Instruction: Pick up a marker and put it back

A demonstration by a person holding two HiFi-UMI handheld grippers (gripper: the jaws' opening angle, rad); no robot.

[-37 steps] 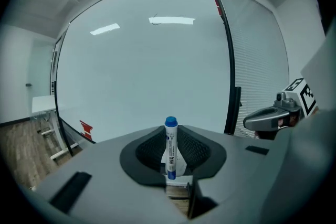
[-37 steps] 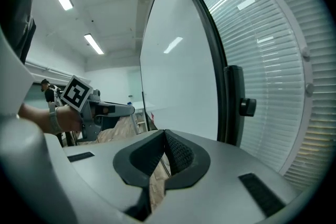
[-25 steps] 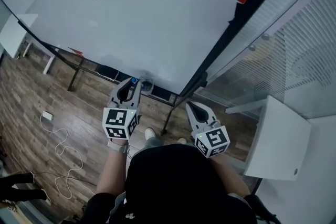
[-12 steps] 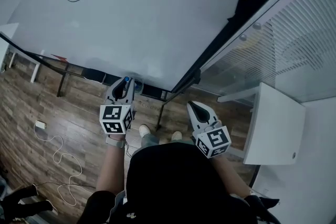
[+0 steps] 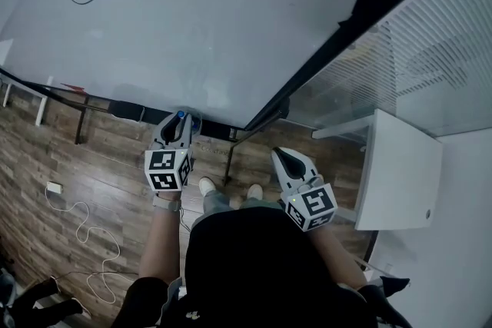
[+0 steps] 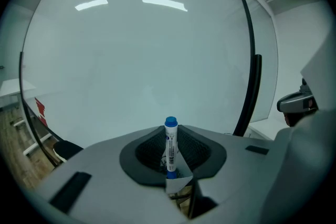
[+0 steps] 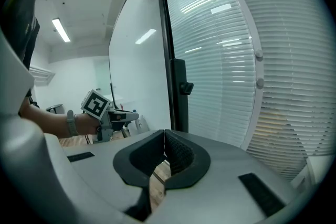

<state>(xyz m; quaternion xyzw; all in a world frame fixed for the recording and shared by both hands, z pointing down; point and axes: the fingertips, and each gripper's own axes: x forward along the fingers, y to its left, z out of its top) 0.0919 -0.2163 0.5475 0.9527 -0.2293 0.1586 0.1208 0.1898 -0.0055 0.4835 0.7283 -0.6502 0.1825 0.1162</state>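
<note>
I look down on a brown wood-plank floor (image 5: 46, 142). On its left part lies a thin white cable in loose loops (image 5: 96, 227), running to a small white rectangular plug (image 5: 54, 187). Near the middle stand two pale shoes (image 5: 207, 186). Dark metal stand legs (image 5: 79, 127) rest on the far planks. Farther still, a narrow black ledge (image 5: 100, 98) carries a small red object (image 5: 73, 87).

Whiteboard (image 5: 231, 19), blinds (image 5: 438, 42) beside it, wood floor (image 5: 46, 157) below.

Head view steeply downward; tool views forward, close; common whiteboard (image 5: 231, 11).
</note>
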